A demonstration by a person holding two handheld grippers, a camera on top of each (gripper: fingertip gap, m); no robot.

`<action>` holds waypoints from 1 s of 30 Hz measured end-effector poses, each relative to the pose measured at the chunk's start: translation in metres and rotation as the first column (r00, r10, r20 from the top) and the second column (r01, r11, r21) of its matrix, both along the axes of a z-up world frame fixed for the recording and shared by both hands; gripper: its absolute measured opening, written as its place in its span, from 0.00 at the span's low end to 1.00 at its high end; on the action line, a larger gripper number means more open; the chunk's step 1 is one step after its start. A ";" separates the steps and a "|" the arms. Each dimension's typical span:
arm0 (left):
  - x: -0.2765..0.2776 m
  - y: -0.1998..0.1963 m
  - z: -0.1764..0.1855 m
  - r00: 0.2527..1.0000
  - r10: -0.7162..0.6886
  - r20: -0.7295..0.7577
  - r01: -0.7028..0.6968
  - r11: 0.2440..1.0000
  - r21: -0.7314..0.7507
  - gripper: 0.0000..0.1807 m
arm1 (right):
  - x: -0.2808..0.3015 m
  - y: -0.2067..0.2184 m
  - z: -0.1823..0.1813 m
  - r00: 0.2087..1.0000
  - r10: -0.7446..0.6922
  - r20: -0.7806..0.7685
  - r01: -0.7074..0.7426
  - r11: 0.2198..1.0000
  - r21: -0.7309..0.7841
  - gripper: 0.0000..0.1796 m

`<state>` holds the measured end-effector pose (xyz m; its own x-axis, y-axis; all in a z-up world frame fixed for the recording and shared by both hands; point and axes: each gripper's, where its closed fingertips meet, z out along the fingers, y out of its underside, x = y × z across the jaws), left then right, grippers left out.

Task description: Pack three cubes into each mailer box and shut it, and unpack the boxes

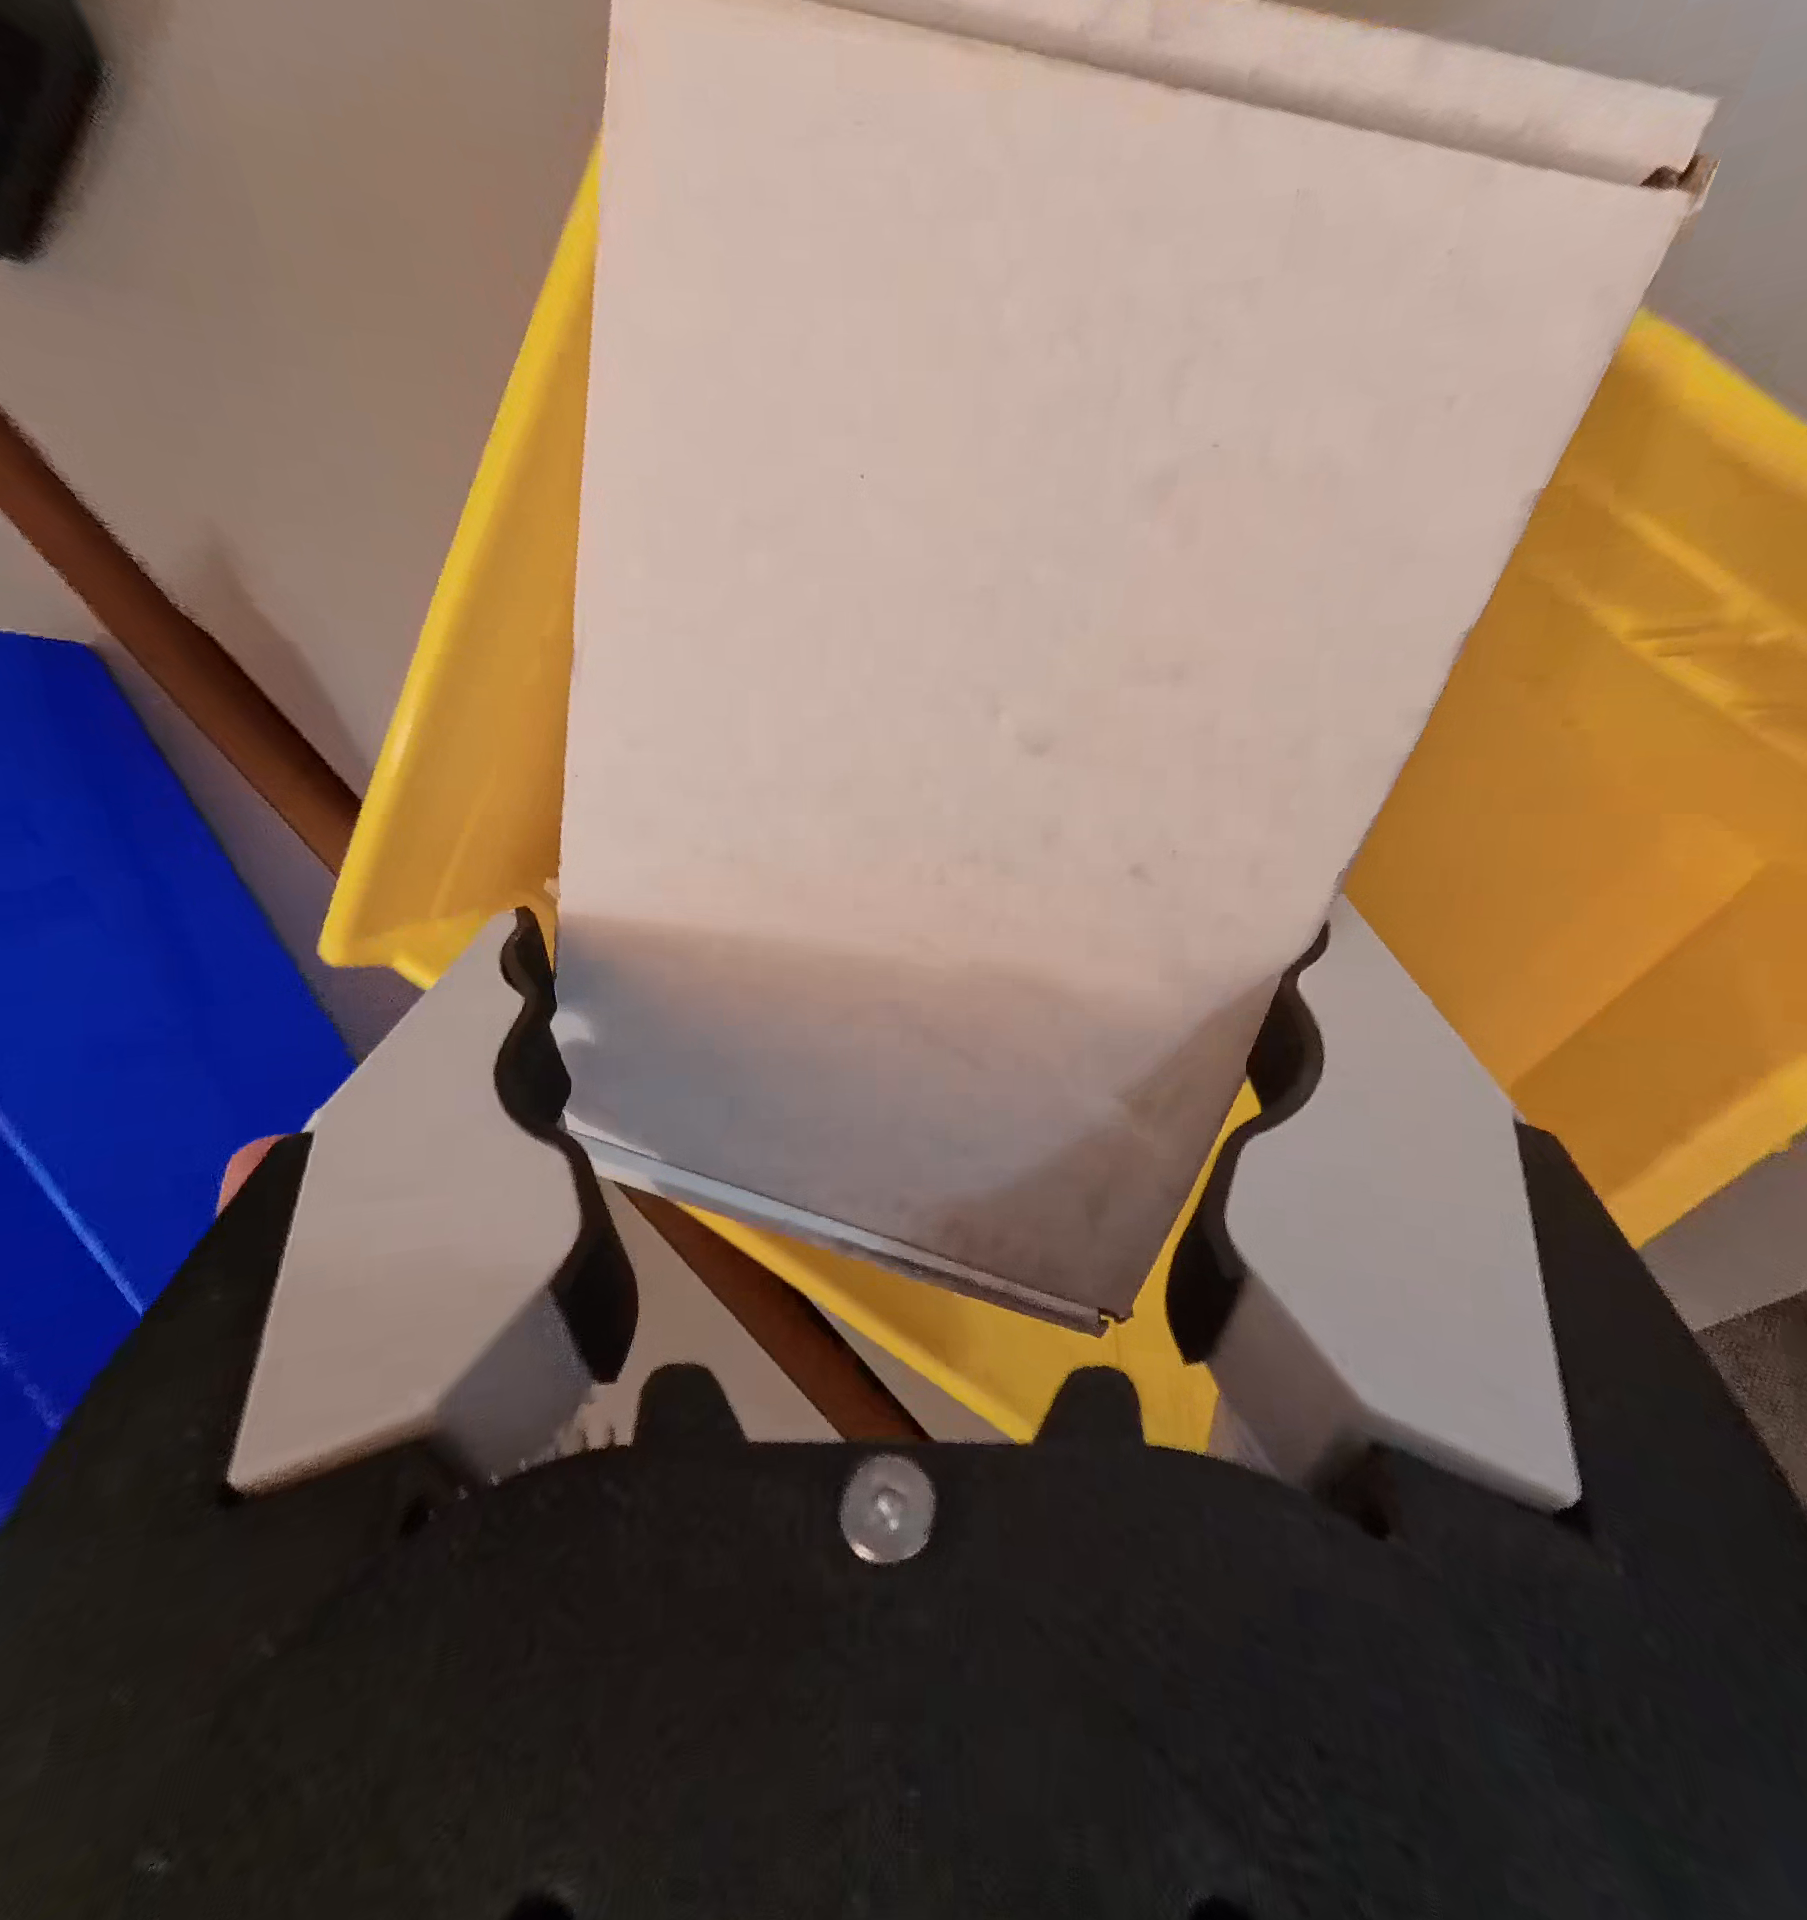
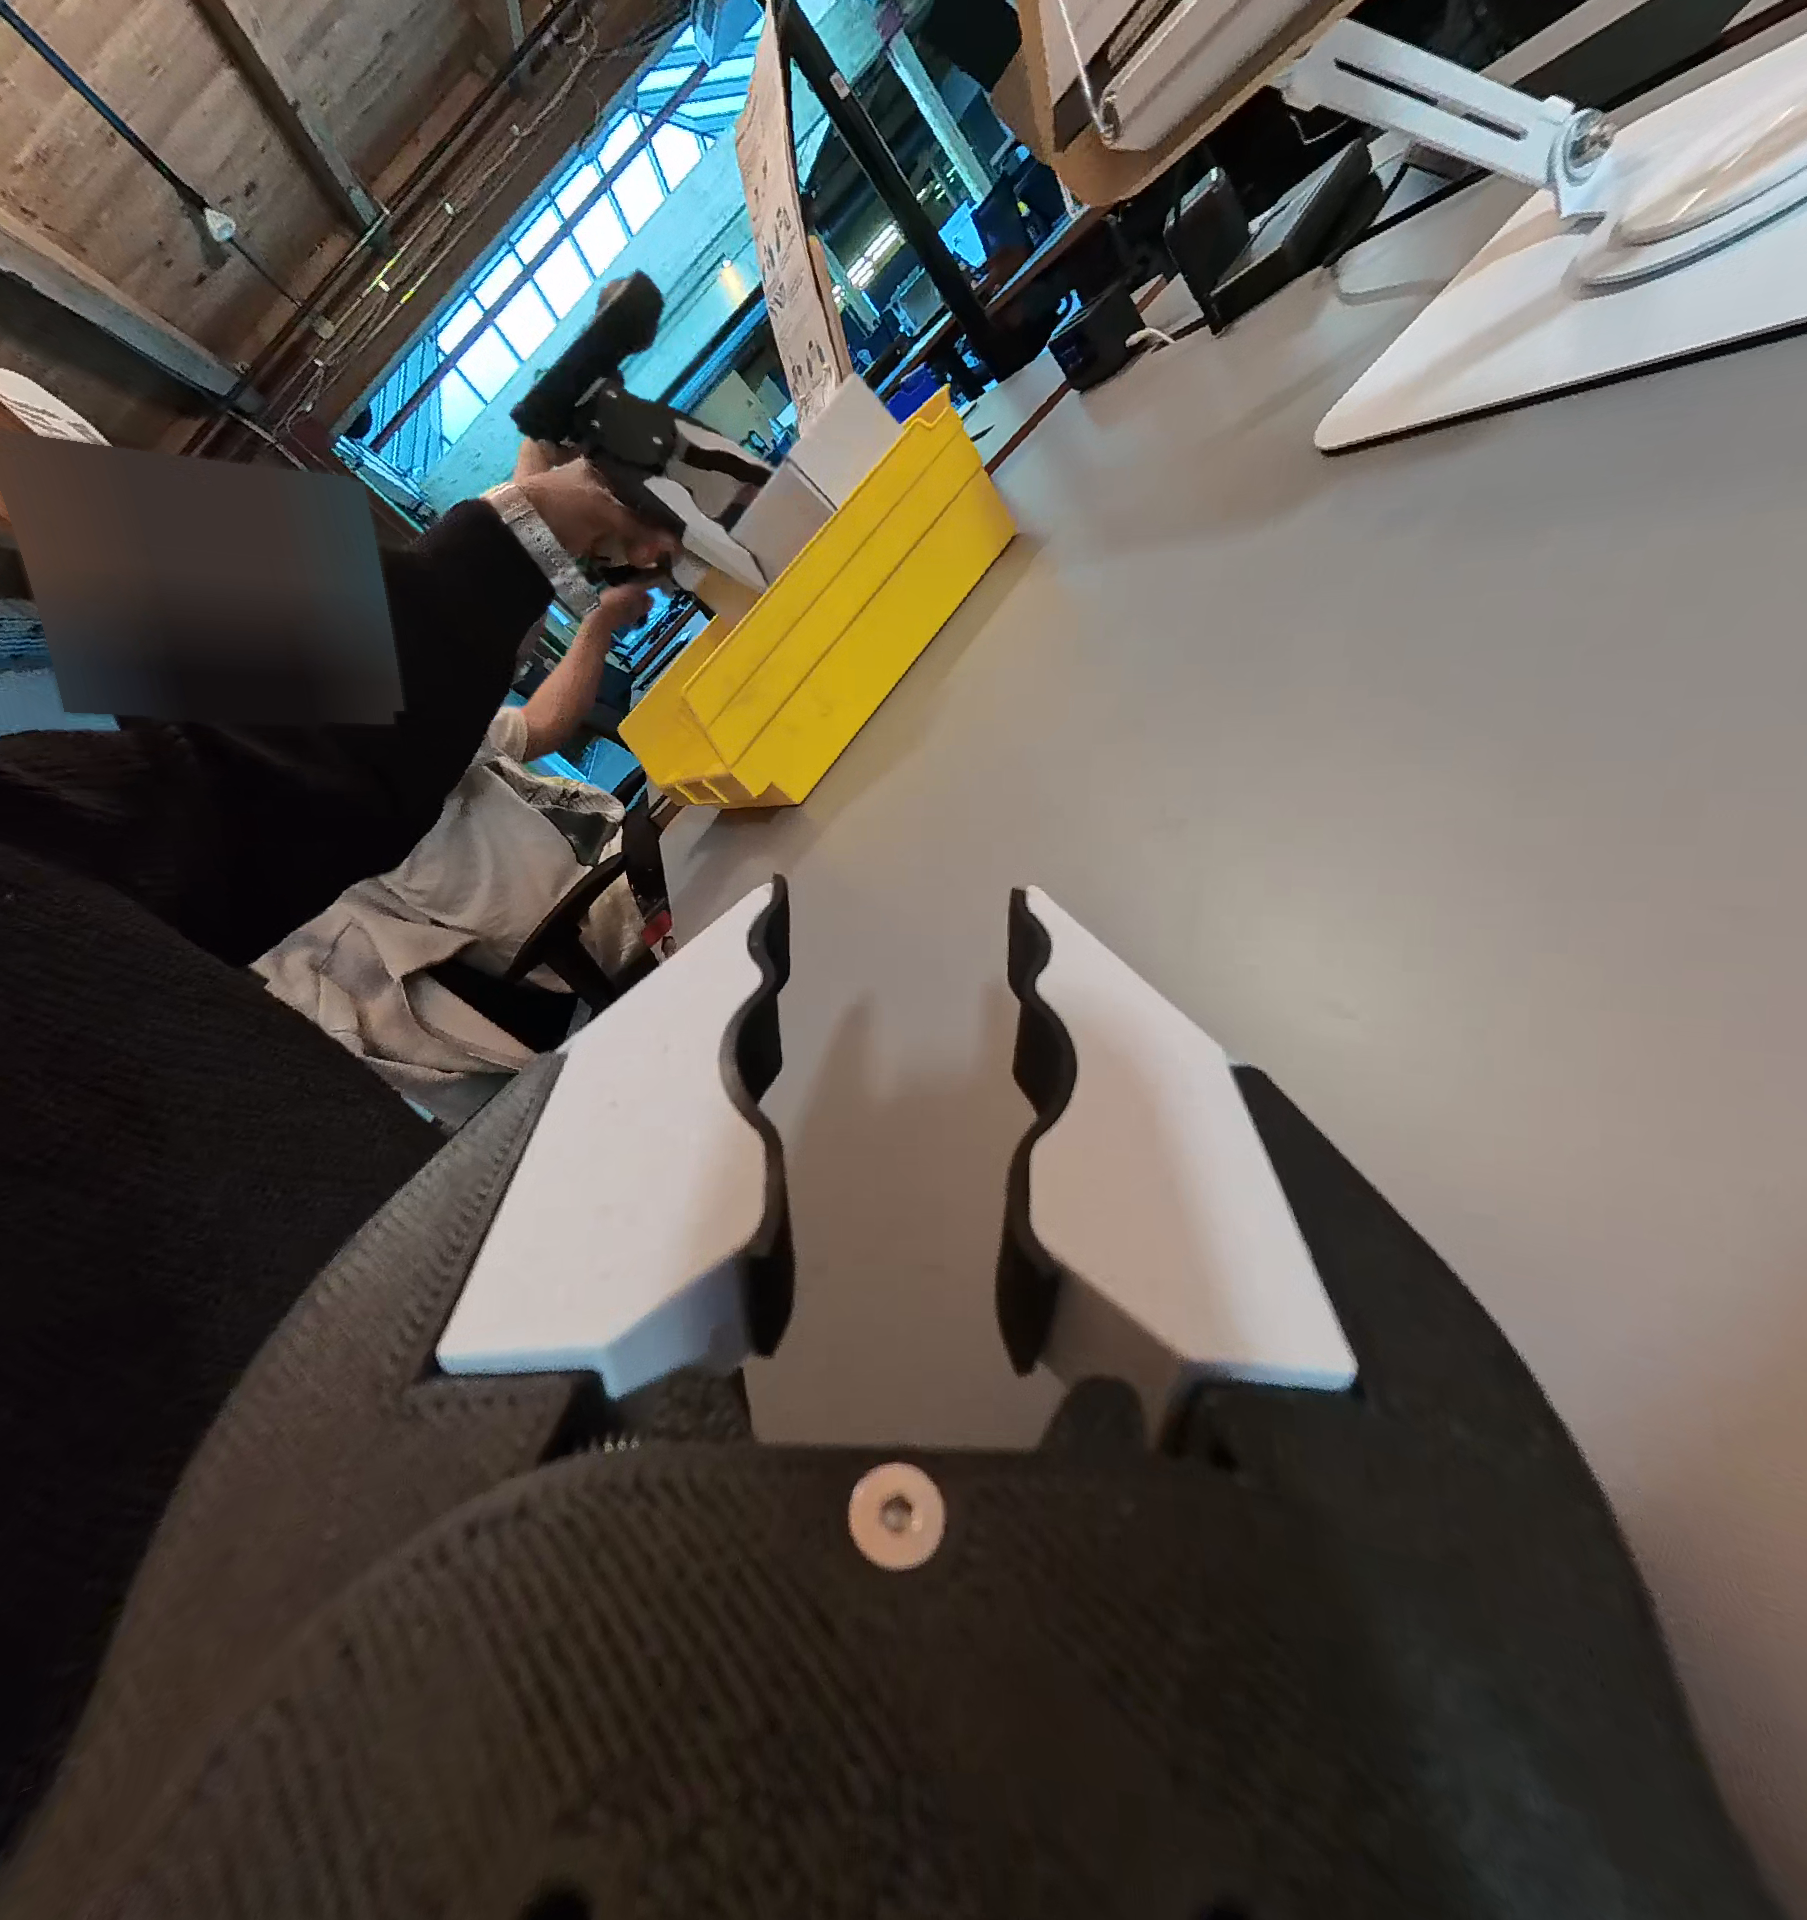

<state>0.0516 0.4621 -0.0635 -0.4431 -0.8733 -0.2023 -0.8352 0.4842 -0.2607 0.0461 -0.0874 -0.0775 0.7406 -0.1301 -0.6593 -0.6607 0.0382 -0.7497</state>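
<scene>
My left gripper [image 1: 920, 935] is shut on a closed white mailer box [image 1: 1034, 571], its fingers pressing the box's two sides. It holds the box tilted above a yellow bin [image 1: 1657, 831]. No cubes show. In the right wrist view the left gripper [image 2: 712, 520] shows far off with the white box [image 2: 826, 468] over the same yellow bin [image 2: 847, 623]. My right gripper [image 2: 899, 899] is open and empty, low over the grey table [image 2: 1398, 935], well apart from the bin.
A blue bin [image 1: 68, 987] sits left of the yellow one, past a brown seam [image 1: 151, 623] in the table. A black device [image 1: 5, 125] lies at the far left. A white monitor stand base [image 2: 1605, 291] stands at the back right. A seated person [image 2: 463, 883] is beyond the table's edge. The tips of one gripper are about 55 centimeters away from the tips of the other. My left gripper's tips are some 25 centimeters from the brown seam [image 1: 151, 623].
</scene>
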 end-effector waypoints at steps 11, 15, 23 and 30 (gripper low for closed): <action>-0.018 -0.125 0.098 0.967 -0.192 0.166 0.201 0.979 -0.035 0.74 | -0.017 0.003 0.015 0.999 0.045 0.028 -0.046 0.998 0.039 0.23; -0.019 -0.218 0.091 0.910 -0.397 0.118 0.400 0.917 -0.001 0.74 | -0.030 0.005 0.019 0.986 0.058 0.157 -0.053 0.998 -0.032 0.24; -0.017 -0.421 0.008 0.738 -0.653 0.168 0.674 0.709 -0.208 0.74 | -0.029 -0.002 0.030 0.976 -0.024 0.216 0.026 1.000 -0.004 0.55; -0.013 -0.510 -0.057 0.719 -0.641 0.269 0.695 0.667 -0.268 0.73 | 0.002 -0.032 0.013 0.991 -0.133 0.032 0.134 0.989 -0.055 0.71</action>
